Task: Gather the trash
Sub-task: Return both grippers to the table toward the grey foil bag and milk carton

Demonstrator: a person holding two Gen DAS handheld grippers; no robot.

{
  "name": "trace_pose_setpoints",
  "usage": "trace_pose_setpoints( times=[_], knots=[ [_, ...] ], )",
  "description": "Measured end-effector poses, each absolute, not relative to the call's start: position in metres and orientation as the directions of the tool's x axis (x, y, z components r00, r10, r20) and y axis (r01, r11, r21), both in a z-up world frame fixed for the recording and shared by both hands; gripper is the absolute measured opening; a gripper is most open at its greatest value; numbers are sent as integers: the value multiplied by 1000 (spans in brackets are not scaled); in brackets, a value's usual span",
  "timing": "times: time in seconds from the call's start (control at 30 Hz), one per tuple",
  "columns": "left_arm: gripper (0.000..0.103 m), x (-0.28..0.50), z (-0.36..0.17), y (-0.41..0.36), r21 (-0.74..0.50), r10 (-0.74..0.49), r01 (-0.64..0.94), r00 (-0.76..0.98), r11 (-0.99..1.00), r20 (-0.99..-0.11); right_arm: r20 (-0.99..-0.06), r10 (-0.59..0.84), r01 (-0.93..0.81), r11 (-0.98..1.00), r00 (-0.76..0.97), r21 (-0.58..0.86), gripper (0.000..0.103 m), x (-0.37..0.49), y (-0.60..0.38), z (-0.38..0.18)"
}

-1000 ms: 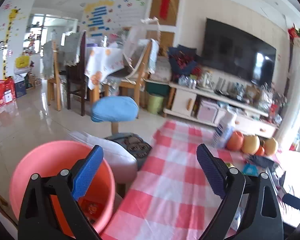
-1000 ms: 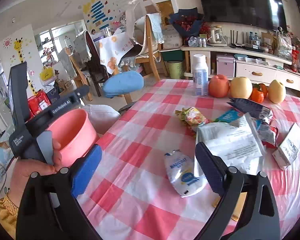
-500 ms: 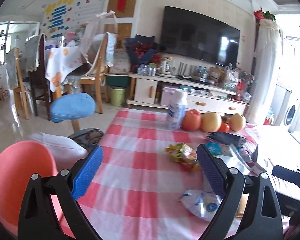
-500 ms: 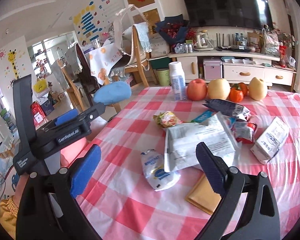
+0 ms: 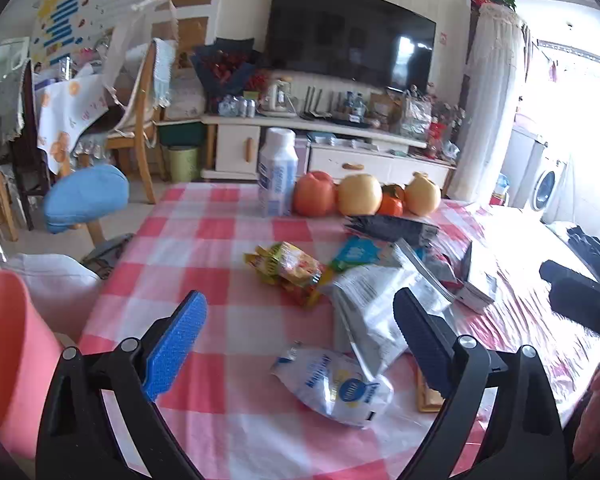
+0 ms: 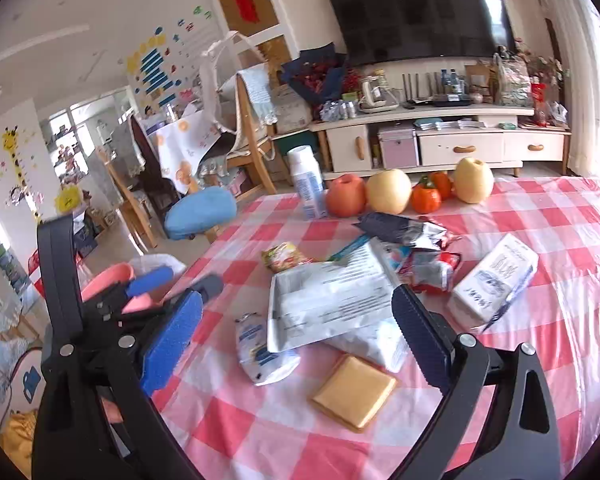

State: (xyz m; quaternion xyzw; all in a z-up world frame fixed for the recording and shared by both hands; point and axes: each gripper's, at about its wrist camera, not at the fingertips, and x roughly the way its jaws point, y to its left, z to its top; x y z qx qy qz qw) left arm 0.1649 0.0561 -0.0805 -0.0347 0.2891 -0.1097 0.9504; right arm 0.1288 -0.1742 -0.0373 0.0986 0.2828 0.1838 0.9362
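Note:
Trash lies on the red-checked table (image 5: 204, 240): a white-blue pouch (image 5: 334, 386) (image 6: 260, 344), a large silver-white bag (image 5: 376, 304) (image 6: 324, 304), a yellow-green wrapper (image 5: 288, 268) (image 6: 286, 256), a dark foil wrapper (image 6: 400, 228), a white carton (image 6: 492, 280) and a yellow flat packet (image 6: 354, 392). My left gripper (image 5: 296, 340) is open and empty, just above the pouch. My right gripper (image 6: 296, 336) is open and empty over the pouch and bag. A pink bin (image 5: 8, 356) (image 6: 108, 280) stands off the table's left edge.
A white bottle (image 5: 278, 172), apples and persimmons (image 5: 360, 196) stand along the far table edge. A blue stool (image 5: 86, 196) and white bag (image 5: 48, 276) are left of the table. The left gripper's body (image 6: 100, 300) is at the right view's left.
Both grippers swung right, from over the pink bin toward the trash pile. The pouch now sits between the left gripper's fingers in view. Both stayed open.

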Motion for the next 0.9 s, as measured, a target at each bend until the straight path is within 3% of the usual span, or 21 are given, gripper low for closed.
trace_pose_setpoints(
  times=[0.2,0.67,0.9],
  knots=[
    [93,165,-91,40,-155,-270,222,771,963,-576,-497,366,-229,921,787,315,96,139,-207,-35],
    [93,193,-88,-8,-61,-319,349,751,935,-579,-580,273,-7,908,767,418,96,170,-303,-55],
    [93,233,-108,-30,-38,-335,418,666,908,-666,-623,264,51,897,736,439,96,182,-326,-69]
  ],
)
